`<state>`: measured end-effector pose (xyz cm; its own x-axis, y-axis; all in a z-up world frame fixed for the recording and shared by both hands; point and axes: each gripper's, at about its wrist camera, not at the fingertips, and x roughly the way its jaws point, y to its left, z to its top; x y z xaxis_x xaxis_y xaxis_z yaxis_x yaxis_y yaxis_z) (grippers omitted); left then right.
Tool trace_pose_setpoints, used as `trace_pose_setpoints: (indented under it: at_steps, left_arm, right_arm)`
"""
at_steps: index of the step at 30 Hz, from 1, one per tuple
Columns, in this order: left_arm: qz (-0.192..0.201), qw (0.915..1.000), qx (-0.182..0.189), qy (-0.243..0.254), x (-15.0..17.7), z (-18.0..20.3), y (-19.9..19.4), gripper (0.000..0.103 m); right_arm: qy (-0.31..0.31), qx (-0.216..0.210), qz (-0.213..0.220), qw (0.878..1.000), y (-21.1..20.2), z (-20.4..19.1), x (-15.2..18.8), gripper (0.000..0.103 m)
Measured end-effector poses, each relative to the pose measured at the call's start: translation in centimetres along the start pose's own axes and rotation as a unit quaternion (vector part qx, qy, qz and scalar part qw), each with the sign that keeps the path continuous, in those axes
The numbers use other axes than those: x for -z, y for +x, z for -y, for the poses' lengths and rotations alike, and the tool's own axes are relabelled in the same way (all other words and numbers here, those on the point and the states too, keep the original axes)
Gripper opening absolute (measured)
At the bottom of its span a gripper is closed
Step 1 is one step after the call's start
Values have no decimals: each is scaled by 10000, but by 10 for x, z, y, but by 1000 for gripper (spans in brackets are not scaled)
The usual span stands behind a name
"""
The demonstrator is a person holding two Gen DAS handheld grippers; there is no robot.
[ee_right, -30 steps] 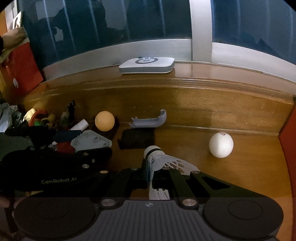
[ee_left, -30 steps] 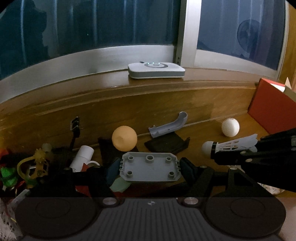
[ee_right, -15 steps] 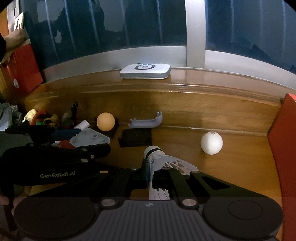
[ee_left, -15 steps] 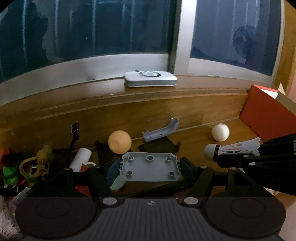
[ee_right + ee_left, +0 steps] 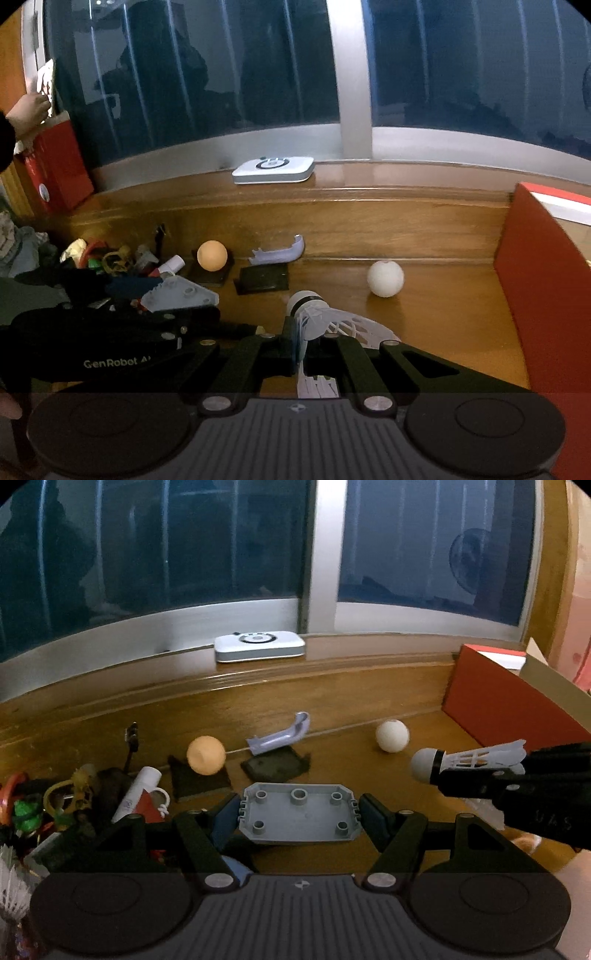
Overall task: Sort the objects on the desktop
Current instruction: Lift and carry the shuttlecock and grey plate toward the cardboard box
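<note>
My left gripper is shut on a grey studded plastic plate, held flat above the wooden desk; the plate also shows in the right wrist view. My right gripper is shut on a white plastic shuttlecock, its round cork tip pointing away from me. The left wrist view shows that shuttlecock at the right. On the desk lie an orange ball, a white ball, a curved lilac plastic piece and two dark flat pads.
A red box stands open at the right edge. A heap of small mixed items fills the left side. A white flat device sits on the window ledge. At far left a hand rests on another red box.
Both grippers have drawn back and risen with their loads, so the desk objects look smaller. The red box at the right has come further into view.
</note>
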<state>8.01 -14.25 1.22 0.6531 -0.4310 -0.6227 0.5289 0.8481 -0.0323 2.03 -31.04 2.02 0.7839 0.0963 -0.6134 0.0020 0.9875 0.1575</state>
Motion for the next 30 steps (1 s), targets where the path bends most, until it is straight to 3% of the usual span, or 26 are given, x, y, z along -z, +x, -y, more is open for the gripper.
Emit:
trace_pose_setpoints:
  at_steps: [18, 30]
  left_arm:
    - [69, 9998, -63, 172, -15, 77, -10, 69]
    - [115, 9997, -47, 200, -28, 112, -2, 69]
  right_arm:
    - [148, -153, 408, 9989, -65, 59, 8, 4]
    - [161, -194, 508, 9984, -84, 96, 3, 4]
